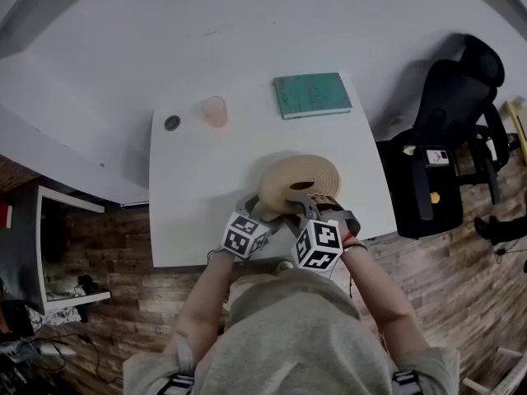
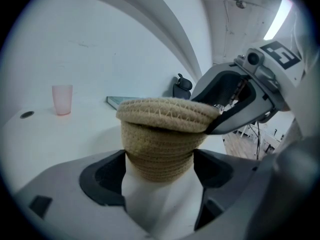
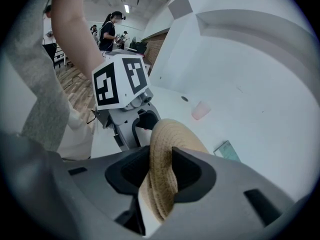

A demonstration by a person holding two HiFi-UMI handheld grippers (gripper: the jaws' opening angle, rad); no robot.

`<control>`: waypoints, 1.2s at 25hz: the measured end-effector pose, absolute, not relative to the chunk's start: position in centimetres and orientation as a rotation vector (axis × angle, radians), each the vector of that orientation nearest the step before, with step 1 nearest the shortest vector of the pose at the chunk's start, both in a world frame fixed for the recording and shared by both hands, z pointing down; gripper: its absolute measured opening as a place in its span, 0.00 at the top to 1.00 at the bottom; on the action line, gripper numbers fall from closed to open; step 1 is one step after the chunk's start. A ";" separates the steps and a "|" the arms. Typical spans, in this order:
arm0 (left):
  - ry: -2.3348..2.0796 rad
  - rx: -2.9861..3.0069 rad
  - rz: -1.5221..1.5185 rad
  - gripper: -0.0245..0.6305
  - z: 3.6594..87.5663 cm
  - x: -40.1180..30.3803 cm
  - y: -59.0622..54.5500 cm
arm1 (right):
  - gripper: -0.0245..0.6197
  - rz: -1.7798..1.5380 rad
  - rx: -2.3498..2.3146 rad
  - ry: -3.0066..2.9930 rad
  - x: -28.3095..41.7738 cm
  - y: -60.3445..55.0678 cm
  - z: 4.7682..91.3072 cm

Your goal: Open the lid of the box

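**Right gripper.** The right gripper (image 3: 161, 171) is partly closed. Its two pads press on either side of the woven lid (image 3: 167, 139), which stands edge-on between them. The grip is on the rim only, and the rest of the lid extends forward, away from the gripper. In the head view this grip is at the lid's near edge, on the person's right.

**Left gripper.** The left gripper (image 2: 159, 166) is closed to about the width of the box (image 2: 159, 151). The woven wall fills the space between the jaws and touches both pads. This grip is below the lid, on the body of the box, at the near-left side.

**Governing relation.** The lid lies directly on top of the box, with its flat face roughly level and its rim overhanging the wall. The right gripper holds the upper part and the left gripper holds the lower part. The two grippers are just beside each other at the near edge. Judged from this layout, the lid should come free upward and away from the box while the left gripper keeps the body down.

A dark slot shows at the near edge in the head view. Whether it is an opened seam cannot be told.

**Surroundings.** The box stands near the front edge of the white worktop (image 1: 185, 220). A pink cup (image 1: 214, 111) and a green book (image 1: 311, 95) lie well apart at the far side.
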State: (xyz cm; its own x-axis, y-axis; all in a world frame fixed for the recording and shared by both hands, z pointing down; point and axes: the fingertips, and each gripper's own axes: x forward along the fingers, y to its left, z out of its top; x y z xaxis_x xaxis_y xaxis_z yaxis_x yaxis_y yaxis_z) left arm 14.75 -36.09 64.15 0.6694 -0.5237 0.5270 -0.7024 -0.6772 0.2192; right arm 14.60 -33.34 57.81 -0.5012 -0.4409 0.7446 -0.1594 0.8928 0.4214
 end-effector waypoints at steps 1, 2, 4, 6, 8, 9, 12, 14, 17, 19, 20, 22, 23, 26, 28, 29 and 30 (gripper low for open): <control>-0.961 2.478 0.603 0.37 64.2 14.8 -36.0 | 0.75 -0.372 0.438 -2.099 14.7 -33.4 57.5; -0.963 2.478 0.605 0.37 64.2 14.8 -36.0 | 0.76 -0.375 0.445 -2.105 14.7 -33.4 57.1; -0.965 2.477 0.608 0.37 64.2 14.8 -36.0 | 0.77 -0.381 0.456 -2.114 14.8 -33.5 56.5; -0.968 2.474 0.611 0.37 64.2 14.8 -35.9 | 0.78 -0.390 0.467 -2.118 14.9 -33.6 56.0; -0.970 2.472 0.614 0.37 64.1 14.8 -35.9 | 0.79 -0.402 0.482 -2.121 15.0 -33.7 55.5; -0.971 2.472 0.615 0.37 64.1 14.7 -35.9 | 0.80 -0.409 0.491 -2.122 15.0 -33.8 55.2; -0.973 2.471 0.617 0.37 64.1 14.7 -35.9 | 0.81 -0.421 0.518 -2.129 15.2 -34.2 54.4; -0.974 2.470 0.618 0.37 64.1 14.7 -36.0 | 0.81 -0.422 0.538 -2.138 15.5 -34.5 53.8; -0.976 2.470 0.620 0.37 64.1 14.7 -36.0 | 0.82 -0.417 0.586 -2.157 15.9 -35.1 52.8; -0.979 2.469 0.622 0.37 64.0 14.7 -36.0 | 0.83 -0.406 0.623 -2.173 16.2 -35.5 52.1; -0.980 2.469 0.623 0.37 64.0 14.6 -35.9 | 0.83 -0.401 0.641 -2.182 16.4 -35.7 51.8; -0.982 2.468 0.626 0.37 63.9 14.6 -35.9 | 0.83 -0.391 0.675 -2.197 16.7 -36.0 51.1; -0.983 2.469 0.627 0.37 63.9 14.6 -35.8 | 0.83 -0.387 0.690 -2.203 16.8 -36.1 50.9; -0.983 2.470 0.625 0.37 63.9 14.6 -35.8 | 0.84 -0.375 0.737 -2.221 17.2 -36.5 50.1; -0.982 2.472 0.622 0.37 63.9 14.6 -35.7 | 0.84 -0.367 0.772 -2.235 17.5 -36.6 49.6; -0.982 2.473 0.620 0.37 63.9 14.6 -35.7 | 0.84 -0.364 0.789 -2.241 17.6 -36.7 49.4; -0.983 2.474 0.619 0.37 63.9 14.6 -35.6 | 0.84 -0.361 0.807 -2.247 17.7 -36.8 49.2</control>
State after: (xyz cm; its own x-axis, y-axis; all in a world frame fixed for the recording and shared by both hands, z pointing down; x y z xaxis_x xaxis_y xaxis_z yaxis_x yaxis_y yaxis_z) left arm 14.56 -35.63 63.93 0.6537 -0.5343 0.5359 -0.7141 -0.6699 0.2032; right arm 17.73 -36.78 49.21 -0.5517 -0.6430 0.5313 -0.4444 0.7656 0.4651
